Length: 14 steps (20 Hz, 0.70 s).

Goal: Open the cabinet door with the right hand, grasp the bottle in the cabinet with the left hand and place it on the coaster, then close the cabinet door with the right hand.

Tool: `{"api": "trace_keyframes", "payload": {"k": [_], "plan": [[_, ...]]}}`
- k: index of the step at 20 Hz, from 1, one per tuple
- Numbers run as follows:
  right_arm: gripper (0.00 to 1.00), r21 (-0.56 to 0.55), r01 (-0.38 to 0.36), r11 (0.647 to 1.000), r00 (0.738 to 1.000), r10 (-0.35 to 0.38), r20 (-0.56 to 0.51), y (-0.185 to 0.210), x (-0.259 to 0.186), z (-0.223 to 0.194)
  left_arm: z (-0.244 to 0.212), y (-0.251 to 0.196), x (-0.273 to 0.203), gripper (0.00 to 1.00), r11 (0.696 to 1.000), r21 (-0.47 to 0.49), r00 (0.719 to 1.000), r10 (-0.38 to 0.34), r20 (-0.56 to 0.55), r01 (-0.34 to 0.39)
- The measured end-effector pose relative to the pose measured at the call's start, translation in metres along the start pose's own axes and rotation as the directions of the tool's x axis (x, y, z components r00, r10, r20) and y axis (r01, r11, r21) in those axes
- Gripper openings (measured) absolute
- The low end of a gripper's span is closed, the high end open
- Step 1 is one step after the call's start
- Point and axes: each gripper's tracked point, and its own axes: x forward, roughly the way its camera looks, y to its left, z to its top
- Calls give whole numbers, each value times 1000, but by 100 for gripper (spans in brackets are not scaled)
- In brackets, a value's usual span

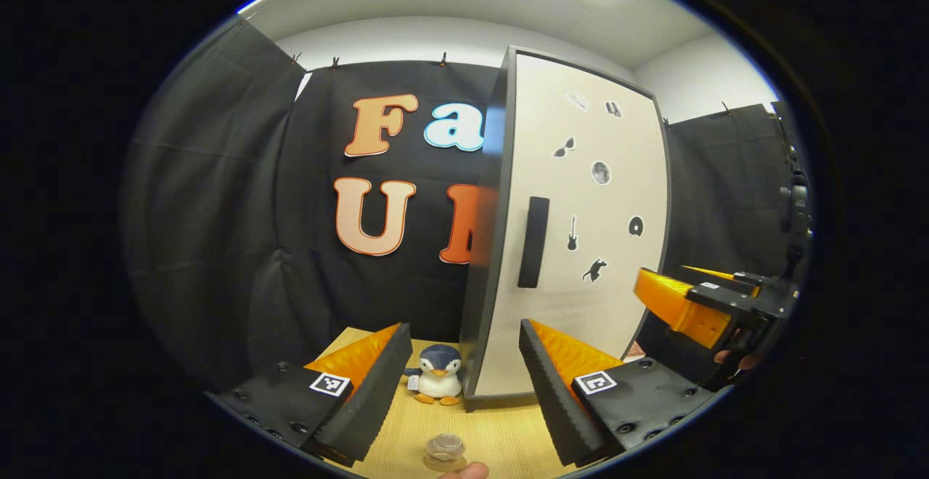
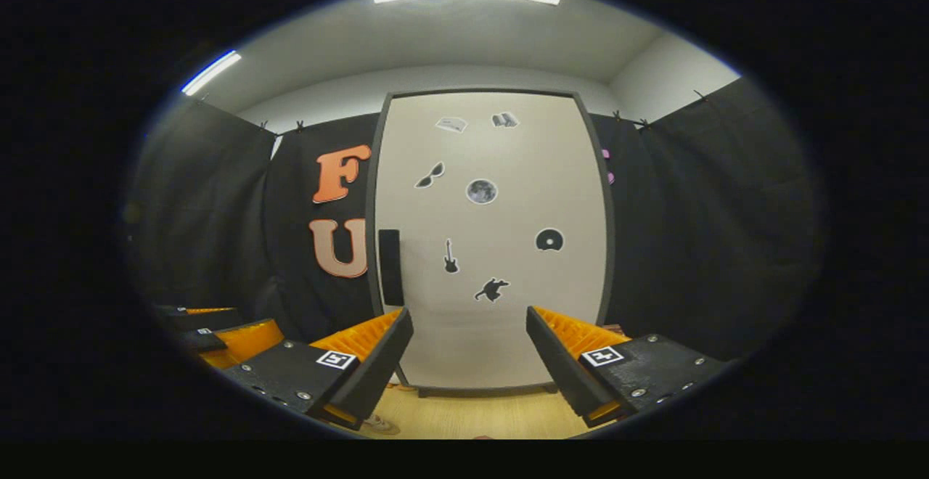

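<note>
Left gripper: fingers spread wide apart, nothing between them; it hangs above the table, facing the cabinet's near corner.
Right gripper: fingers likewise parted and empty, aimed square at the cabinet door; in the left gripper view it shows at about 3 o'clock, with fingertips of the hand that holds it just below.
Cabinet door: shut, flat and pale with a dark frame, covering the cabinet front; small dark stickers are scattered over it.
Door handle: dark upright bar at the door's 9 o'clock edge, apart from both grippers.
Bottle: behind the shut door, so its place inside cannot be told.
Coaster: round, pale, on the table at 6 o'clock in the left gripper view, with a small clear cup-like thing resting on it; a fingertip shows just below it.
Toy penguin: upright on the table, just beside the cabinet's bottom corner, toward 9 o'clock from it.
Table: light wood, carrying the cabinet, toy and coaster.
</note>
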Motion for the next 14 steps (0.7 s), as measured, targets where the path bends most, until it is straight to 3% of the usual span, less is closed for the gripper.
{"api": "trace_keyframes", "payload": {"k": [7, 14], "plan": [[97, 2, 11, 1000, 1000, -11, -26, -29, -71, -5, 11, -23, -28, 94, 999, 22, 999, 33, 12, -33], [97, 41, -10, 999, 999, 11, -32, -29, -89, -2, 21, -22, -46, 94, 996, 53, 997, 72, 36, -73]]}}
